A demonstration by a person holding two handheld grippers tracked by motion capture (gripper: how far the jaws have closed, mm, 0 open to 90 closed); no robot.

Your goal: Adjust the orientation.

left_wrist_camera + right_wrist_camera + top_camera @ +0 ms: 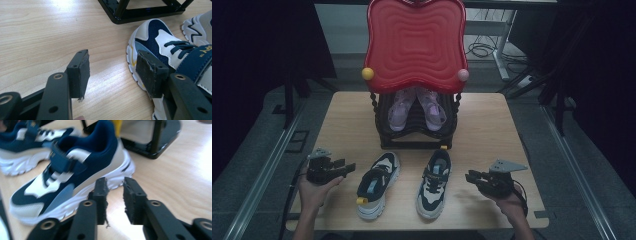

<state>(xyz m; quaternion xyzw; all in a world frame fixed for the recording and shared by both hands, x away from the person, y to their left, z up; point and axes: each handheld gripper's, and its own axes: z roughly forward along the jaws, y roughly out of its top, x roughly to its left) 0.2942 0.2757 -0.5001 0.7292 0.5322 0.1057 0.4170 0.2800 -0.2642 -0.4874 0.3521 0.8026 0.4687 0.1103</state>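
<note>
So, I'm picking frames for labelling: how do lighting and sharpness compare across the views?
High view: dim, dark surroundings, but sharp. Left gripper view: bright and crisp, glare on the table. Right gripper view: the navy-and-white shoe is smeared by blur, and the table's right side is washed out.

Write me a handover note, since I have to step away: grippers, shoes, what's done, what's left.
Left gripper: open, empty, beside the left navy-and-white sneaker.
Right gripper: jaws narrowly apart, nothing between them, beside the right navy-and-white sneaker.
Both sneakers stand side by side on the wooden table, in front of the black rack.
A purple pair of shoes already sits in the rack under the red tray.
Done: neither sneaker is gripped.
Left, probably: move the two sneakers to the rack.
</note>
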